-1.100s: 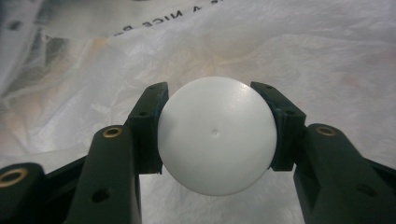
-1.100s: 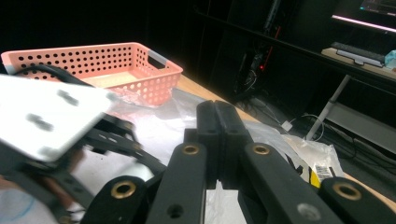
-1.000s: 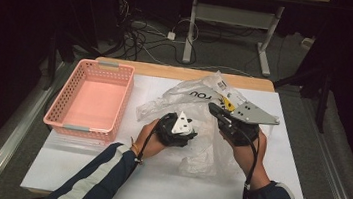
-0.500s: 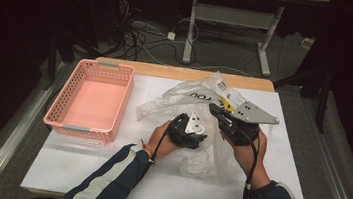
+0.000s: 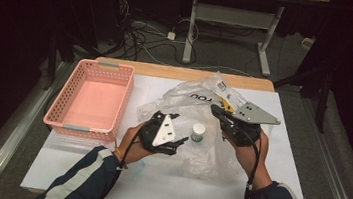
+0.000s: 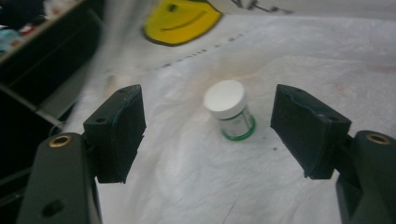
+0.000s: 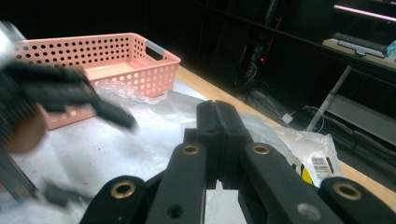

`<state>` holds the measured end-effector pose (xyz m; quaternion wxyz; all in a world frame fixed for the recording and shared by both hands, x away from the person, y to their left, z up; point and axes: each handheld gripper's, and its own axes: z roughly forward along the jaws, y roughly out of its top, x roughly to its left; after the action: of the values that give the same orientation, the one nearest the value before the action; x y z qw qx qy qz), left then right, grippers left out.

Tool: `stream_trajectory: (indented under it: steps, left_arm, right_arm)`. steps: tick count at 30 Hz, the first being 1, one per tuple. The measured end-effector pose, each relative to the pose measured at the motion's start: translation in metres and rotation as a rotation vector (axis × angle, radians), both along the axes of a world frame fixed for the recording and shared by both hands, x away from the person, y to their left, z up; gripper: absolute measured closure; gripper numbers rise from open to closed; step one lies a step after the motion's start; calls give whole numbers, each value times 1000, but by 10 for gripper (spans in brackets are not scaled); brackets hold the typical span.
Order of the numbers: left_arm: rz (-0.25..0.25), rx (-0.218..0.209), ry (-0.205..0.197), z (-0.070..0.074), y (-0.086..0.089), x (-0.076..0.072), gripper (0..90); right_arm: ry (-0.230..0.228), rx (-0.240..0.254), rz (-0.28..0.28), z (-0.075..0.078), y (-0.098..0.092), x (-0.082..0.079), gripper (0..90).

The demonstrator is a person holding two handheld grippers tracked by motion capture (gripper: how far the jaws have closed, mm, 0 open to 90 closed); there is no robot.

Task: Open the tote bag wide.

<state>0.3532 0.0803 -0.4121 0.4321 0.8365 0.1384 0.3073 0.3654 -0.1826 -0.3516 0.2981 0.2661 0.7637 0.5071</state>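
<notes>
1. high view: the left gripper (image 5: 180, 139) has slid rightward over the plastic bag (image 5: 199, 102) and now sits just beside the small white-capped jar (image 5: 198, 131), which stands upright on the plastic between the two hands. the right gripper (image 5: 217, 113) holds where it was, by the bag's far side. the pink basket (image 5: 62, 116) sits well apart at the left.
2. left gripper view: its jaws have just been opening and stand wide, the jar (image 6: 230, 109) ahead and between them, untouched. i judge a grasp of the jar is next.
3. right gripper view: its jaws are pressed together; whether they pinch plastic i cannot tell. the basket (image 7: 154, 65) lies beyond.
</notes>
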Motion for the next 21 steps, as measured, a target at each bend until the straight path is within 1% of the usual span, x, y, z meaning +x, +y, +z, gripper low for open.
stream_trajectory:
  steps: [1, 2, 3, 5, 6, 8, 10, 12, 13, 16, 18, 21]
  left_arm:
    - [23, -18, -16, 4, 10, -2, 254]
    - [41, -28, -22, 6, 15, -3, 222]
    - [62, -35, -27, 8, 22, -3, 213]
    - [97, -60, -3, 11, 36, 0, 205]
    - [118, -71, 3, 12, 41, 1, 182]
    - [145, -63, -12, 12, 49, 3, 170]
    - [167, -70, 19, 9, 54, 6, 170]
    - [175, -51, 31, 6, 54, 9, 170]
    - [173, -46, 43, 5, 52, 11, 170]
    - [169, -16, 54, 0, 44, 14, 170]
    - [172, -1, 69, -3, 39, 17, 171]
    - [177, 22, 120, -11, 33, 24, 175]
  right_arm:
    - [0, 1, 0, 0, 0, 0, 900]
    - [2, -2, 0, 0, -1, -1, 900]
    - [3, -2, 2, 0, -1, -1, 900]
    - [4, -5, 2, 0, -2, -2, 900]
    - [5, -7, 1, 0, -3, -3, 900]
    - [0, -14, 4, 0, -5, -5, 900]
    - [-11, -20, 6, 1, -9, -8, 900]
    - [-9, -21, 8, 1, -14, -10, 900]
    - [-7, -21, 8, 1, -16, -10, 900]
    - [-1, -17, 2, 2, -24, -12, 900]
    - [0, -17, -4, 3, -28, -13, 900]
    - [-4, -5, -13, 5, -34, -14, 900]
